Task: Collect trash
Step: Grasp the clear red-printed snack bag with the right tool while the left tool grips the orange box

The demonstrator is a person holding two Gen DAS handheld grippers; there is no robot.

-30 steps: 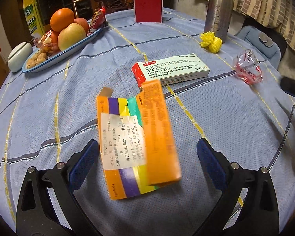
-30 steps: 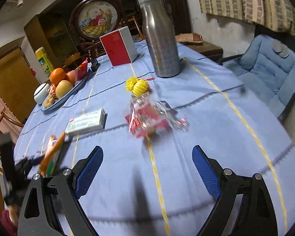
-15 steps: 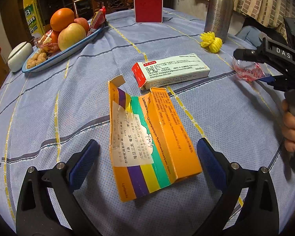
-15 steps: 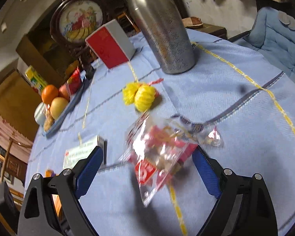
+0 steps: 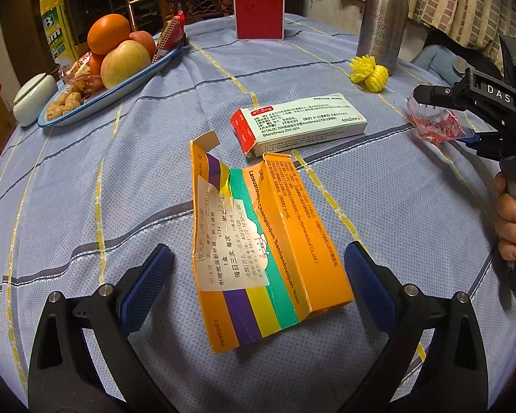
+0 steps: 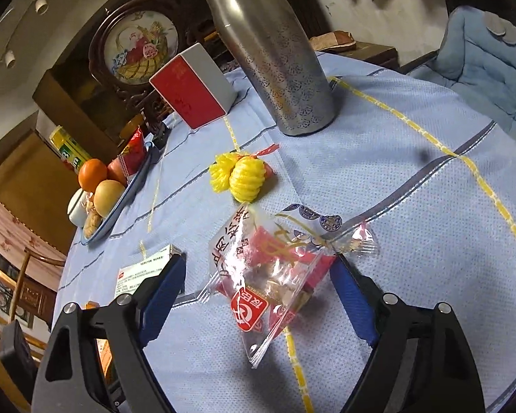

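Left gripper (image 5: 258,277) jaws wide open around torn orange box (image 5: 258,241). Right gripper (image 6: 258,285) jaws open, straddling snack wrapper (image 6: 275,272) just right of the box.

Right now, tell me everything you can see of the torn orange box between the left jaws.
The torn orange box looks like thin cardboard, orange with purple, yellow and green stripes and a white printed label stuck on its face. Its far end is ripped open, one flap curling up. It lies flattened on the blue tablecloth, lengthwise between the open jaws of the left gripper, touching neither pad.
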